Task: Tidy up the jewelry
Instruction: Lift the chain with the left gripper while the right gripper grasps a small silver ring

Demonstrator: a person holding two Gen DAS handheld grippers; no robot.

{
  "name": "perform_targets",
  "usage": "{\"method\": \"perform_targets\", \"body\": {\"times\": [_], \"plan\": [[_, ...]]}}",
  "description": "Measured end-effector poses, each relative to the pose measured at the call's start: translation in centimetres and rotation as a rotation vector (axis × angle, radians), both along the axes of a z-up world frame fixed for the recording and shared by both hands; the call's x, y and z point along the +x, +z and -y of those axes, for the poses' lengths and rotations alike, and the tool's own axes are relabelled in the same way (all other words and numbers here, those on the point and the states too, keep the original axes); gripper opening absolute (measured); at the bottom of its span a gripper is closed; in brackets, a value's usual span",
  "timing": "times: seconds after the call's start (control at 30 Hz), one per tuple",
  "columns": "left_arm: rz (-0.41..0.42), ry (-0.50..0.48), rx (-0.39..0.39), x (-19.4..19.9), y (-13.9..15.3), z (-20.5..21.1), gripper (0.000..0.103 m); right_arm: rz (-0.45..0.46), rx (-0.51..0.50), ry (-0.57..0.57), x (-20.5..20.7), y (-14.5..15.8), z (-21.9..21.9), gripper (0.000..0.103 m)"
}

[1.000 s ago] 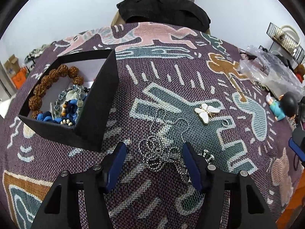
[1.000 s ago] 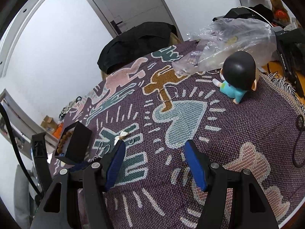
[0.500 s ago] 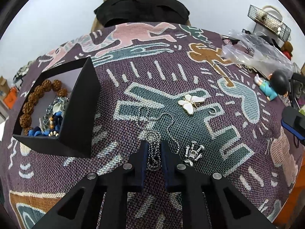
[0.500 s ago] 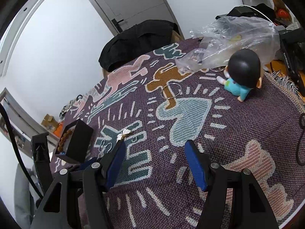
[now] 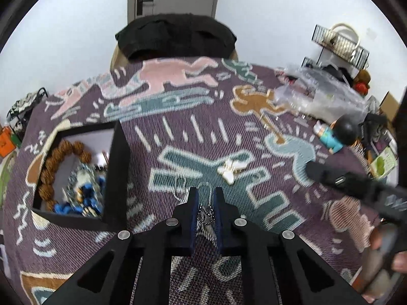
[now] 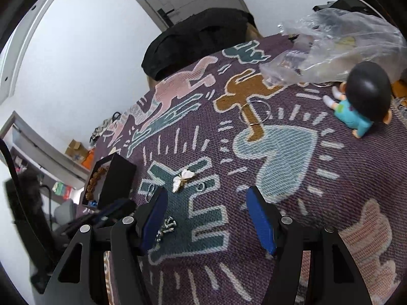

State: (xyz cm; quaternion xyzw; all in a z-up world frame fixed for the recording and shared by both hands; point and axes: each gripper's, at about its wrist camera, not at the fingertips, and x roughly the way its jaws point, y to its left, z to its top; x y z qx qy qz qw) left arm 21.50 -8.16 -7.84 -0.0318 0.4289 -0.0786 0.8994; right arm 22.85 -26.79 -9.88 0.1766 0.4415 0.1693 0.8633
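Left gripper [image 5: 205, 209], jaws pinched on a bunched chain necklace [image 5: 205, 214]. Black box [image 5: 76, 178] at nine o'clock already holds beads. Butterfly brooch [image 6: 182, 180] and small charm [image 6: 166, 227] remain on the desk; right gripper [image 6: 207, 218] jaws wide.

**Left clamped, right spread**

My left gripper [image 5: 205, 204] had its blue pads nearly together, pinching a bunched chain [image 5: 205, 214] between them. My right gripper [image 6: 207, 218] hung over the cloth with its fingers [image 6: 260, 219] wide apart, holding nothing.
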Motion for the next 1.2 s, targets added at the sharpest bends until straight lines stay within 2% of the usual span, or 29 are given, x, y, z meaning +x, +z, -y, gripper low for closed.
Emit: {"method": "perform_targets", "body": {"times": [0.2,0.33,0.4,0.53,0.83,0.9,0.93,0.97,1.2], "plan": [[0.062,0.002,-0.026,-0.1,3.0,-1.0,0.012,-0.027,-0.005,0.028,1.5,-0.3,-1.2,0.064],[0.108,0.015,-0.031,-0.1,5.2,-2.1,0.012,-0.031,-0.051,0.052,2.4,-0.6,-2.6,0.064],[0.126,0.021,-0.038,-0.1,6.2,-2.8,0.012,-0.032,-0.084,0.061,2.8,-0.7,-3.2,0.06],[0.154,0.034,-0.041,-0.1,7.7,-3.8,0.012,-0.044,-0.166,0.073,3.5,-1.3,-4.1,0.043],[0.21,0.041,-0.039,-0.2,11.0,-5.3,0.012,-0.059,-0.372,0.144,4.6,-3.1,-7.0,0.036],[0.225,0.038,-0.039,-0.3,11.9,-5.4,0.012,-0.039,-0.422,0.148,4.5,-3.2,-7.4,0.029],[0.231,0.038,-0.04,-0.4,12.4,-5.5,0.012,-0.031,-0.464,0.147,4.5,-3.3,-7.7,0.02],[0.237,0.038,-0.039,-0.4,12.8,-5.5,0.012,-0.03,-0.47,0.151,4.4,-3.2,-7.8,0.014],[0.289,0.023,-0.009,-0.7,16.0,-5.1,0.012,0.001,-0.392,0.145,3.7,-1.5,-6.6,0.014]]}}
